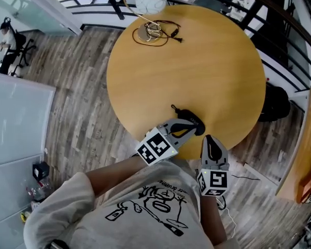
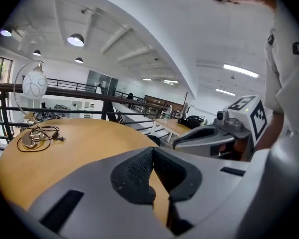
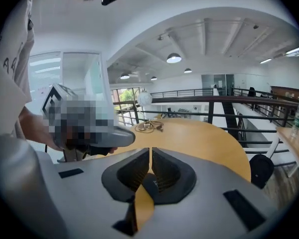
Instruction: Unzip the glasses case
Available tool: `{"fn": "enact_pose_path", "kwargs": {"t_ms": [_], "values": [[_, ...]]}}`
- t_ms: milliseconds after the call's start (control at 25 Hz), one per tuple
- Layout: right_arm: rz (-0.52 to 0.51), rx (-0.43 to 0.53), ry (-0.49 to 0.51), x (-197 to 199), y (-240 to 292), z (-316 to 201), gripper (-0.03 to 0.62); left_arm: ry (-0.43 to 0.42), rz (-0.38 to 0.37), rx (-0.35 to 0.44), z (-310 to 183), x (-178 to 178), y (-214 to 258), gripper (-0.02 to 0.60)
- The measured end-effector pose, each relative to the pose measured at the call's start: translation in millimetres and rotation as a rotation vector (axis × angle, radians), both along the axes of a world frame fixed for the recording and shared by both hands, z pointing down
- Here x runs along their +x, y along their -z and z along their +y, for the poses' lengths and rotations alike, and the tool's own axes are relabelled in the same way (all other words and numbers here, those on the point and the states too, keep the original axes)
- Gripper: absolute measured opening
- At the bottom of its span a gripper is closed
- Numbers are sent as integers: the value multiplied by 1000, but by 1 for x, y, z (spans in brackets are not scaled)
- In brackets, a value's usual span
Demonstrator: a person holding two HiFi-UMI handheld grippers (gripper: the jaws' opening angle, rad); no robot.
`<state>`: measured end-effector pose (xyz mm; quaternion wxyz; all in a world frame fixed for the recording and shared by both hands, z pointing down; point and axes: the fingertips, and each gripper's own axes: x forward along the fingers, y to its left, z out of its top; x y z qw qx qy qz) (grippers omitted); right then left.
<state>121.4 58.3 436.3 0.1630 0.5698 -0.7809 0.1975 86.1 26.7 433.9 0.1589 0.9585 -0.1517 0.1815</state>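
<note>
at upper centre, lamp [image 1: 150, 0] and coiled cord [image 1: 156, 31] on the round wooden table [image 1: 223, 61]. at lower centre, left gripper [image 1: 196, 129] with jaws closed together, gripping nothing, tips just beside the black glasses case [image 1: 188, 116] lying near the table's lower edge. further right, right gripper [image 1: 211, 140], jaws likewise closed and empty, near the case.

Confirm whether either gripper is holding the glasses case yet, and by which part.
Nothing is held. The left gripper and right gripper both have jaws together on nothing; the glasses case lies on the table, ungripped.
</note>
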Motion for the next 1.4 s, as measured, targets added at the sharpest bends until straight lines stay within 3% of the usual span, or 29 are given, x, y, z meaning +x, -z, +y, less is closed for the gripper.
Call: {"fn": "enact_pose_path", "kwargs": {"t_ms": [240,680,840,1040,1400], "values": [[4,-155,-17,9,-77,8,25,-104,-170,-67,0,21,-79,6],[26,-436,-62,14,-198,41,26,-184,-370,-111,-5,33,-174,6],[32,-483,-68,9,-226,47,39,-208,-412,-115,-5,32,-191,6],[83,-506,-75,9,-252,47,121,-234,-448,-123,-4,35,-202,6],[114,-510,-83,8,-272,36,133,-256,-476,-146,2,34,-219,6]]}}
